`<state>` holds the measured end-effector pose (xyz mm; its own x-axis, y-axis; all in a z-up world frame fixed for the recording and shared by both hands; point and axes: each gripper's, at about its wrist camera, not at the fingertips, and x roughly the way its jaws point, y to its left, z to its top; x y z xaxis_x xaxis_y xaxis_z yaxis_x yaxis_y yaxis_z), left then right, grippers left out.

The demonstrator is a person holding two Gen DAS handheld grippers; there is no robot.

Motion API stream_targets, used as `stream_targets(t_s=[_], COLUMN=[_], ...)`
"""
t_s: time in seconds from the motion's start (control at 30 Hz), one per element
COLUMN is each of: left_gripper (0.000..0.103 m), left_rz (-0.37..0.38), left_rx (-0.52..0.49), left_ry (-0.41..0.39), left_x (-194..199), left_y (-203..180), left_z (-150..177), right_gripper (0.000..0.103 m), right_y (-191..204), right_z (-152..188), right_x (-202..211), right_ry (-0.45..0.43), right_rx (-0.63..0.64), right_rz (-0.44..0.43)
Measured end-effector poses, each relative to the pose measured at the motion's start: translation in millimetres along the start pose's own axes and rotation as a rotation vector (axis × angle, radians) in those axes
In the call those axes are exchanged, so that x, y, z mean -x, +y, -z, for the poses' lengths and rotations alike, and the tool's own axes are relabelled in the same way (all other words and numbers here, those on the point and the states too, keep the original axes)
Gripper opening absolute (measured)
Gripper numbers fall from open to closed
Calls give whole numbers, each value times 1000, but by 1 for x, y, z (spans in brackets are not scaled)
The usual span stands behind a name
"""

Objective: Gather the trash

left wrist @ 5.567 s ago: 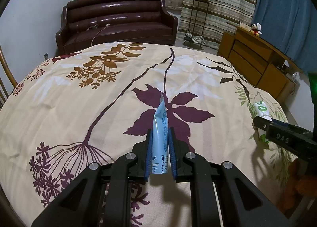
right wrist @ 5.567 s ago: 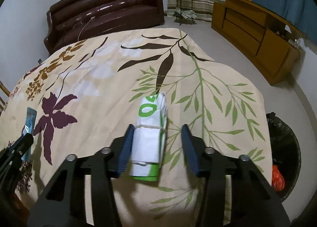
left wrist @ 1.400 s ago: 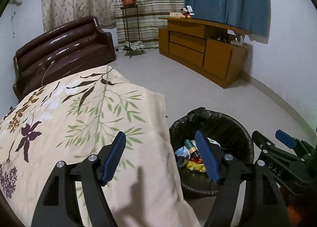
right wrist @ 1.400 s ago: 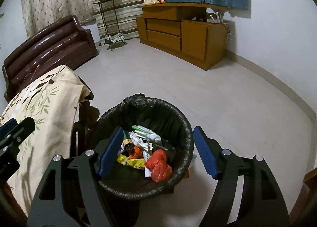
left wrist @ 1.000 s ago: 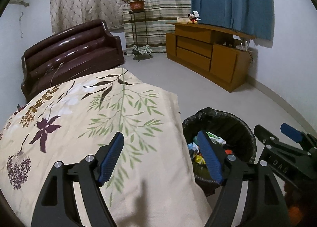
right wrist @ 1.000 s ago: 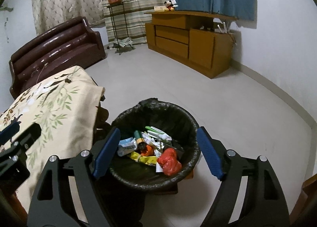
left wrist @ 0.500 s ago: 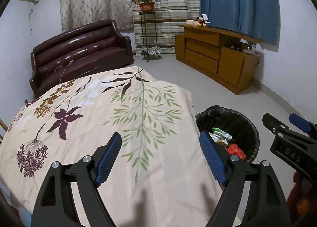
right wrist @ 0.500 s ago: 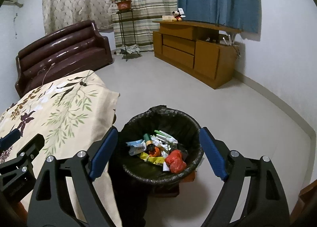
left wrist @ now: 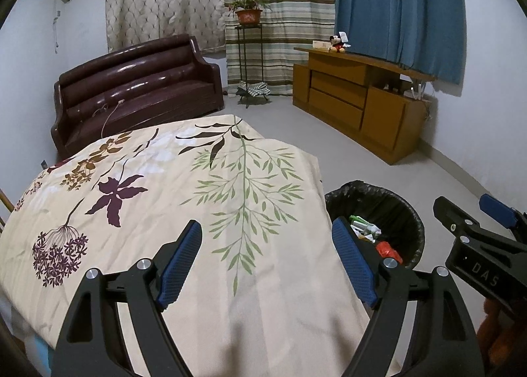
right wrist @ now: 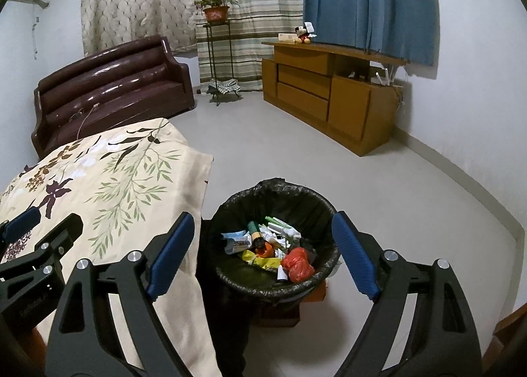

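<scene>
A bin with a black liner (right wrist: pixel 290 202) stands on the floor beside the table; it also shows in the left wrist view (left wrist: pixel 392 202). Inside lie several pieces of trash: a red bag (right wrist: pixel 298 266), a light blue wrapper (right wrist: pixel 237 242), white and green paper (right wrist: pixel 280 227). My right gripper (right wrist: pixel 262 252) is open and empty, held above the bin. My left gripper (left wrist: pixel 268 261) is open and empty above the floral tablecloth (left wrist: pixel 164 186), left of the bin. No trash shows on the cloth.
A dark brown sofa (left wrist: pixel 131 90) stands behind the table. A wooden sideboard (right wrist: pixel 332 97) with a toy on top runs along the right wall. A plant stand (right wrist: pixel 215 47) is by the striped curtain. Grey floor (right wrist: pixel 378 199) lies around the bin.
The blue wrapper and the white roll left my grippers and lie in the bin. Over the last second both open grippers have pulled back and up, away from the bin.
</scene>
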<state>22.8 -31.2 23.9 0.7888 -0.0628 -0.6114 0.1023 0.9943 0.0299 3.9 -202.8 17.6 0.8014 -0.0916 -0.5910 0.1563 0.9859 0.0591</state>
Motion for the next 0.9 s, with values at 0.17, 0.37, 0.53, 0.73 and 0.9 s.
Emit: stream_targets(t_s=[0.17, 0.37, 0.53, 0.73, 0.9], left_gripper=[79, 79, 79, 79, 79], left_rz=[-1, 1, 1, 1, 0], left_rx=[2, 3, 2, 3, 3], left_ry=[0, 1, 1, 1, -1], left_x=[0, 1, 1, 0, 1], left_y=[0, 0, 1, 1, 1], left_z=[0, 1, 1, 1, 1], right_gripper=[83, 83, 83, 83, 83], right_y=[0, 1, 1, 2, 1], right_z=[0, 0, 1, 1, 1], right_x=[1, 2, 1, 2, 1], right_ry=[-1, -3, -2, -2, -2], right_rx=[2, 2, 2, 3, 3], right_rz=[2, 2, 2, 2, 2])
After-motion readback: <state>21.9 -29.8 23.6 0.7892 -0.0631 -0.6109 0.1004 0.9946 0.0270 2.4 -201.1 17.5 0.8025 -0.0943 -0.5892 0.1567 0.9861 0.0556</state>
